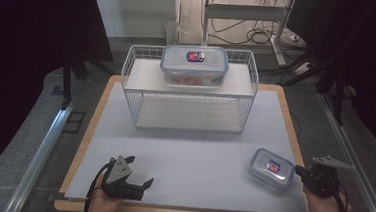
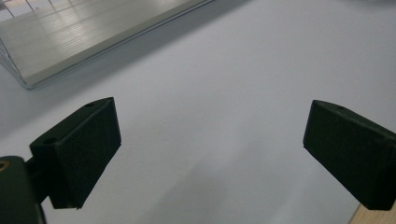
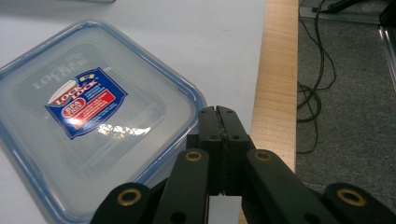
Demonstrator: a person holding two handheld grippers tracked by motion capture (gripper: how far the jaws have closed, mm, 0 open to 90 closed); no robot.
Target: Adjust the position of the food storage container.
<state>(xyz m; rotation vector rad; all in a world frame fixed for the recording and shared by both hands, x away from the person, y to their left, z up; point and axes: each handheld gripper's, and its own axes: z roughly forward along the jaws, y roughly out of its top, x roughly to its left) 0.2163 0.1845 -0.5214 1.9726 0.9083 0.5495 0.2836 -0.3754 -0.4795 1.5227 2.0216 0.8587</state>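
A small clear lock-lid container point(image 1: 272, 168) with a blue rim and a red-and-blue label lies on the white mat at the front right; the right gripper view shows this container point(image 3: 93, 112) from close up. My right gripper point(image 1: 298, 169) sits just right of it. In its own view the right gripper point(image 3: 218, 122) has its jaws pressed together at the container's near corner, with nothing seen between them. My left gripper point(image 1: 140, 171) rests at the front left. In the left gripper view it point(image 2: 210, 149) stands wide open over bare mat.
A white wire rack point(image 1: 190, 86) stands at the back centre with a larger lidded container point(image 1: 194, 64) on its top shelf. Its lower shelf point(image 2: 93, 32) shows ahead of the left jaws. The table's wooden edge point(image 3: 275, 93) runs right of the right gripper, with cables on the floor beyond.
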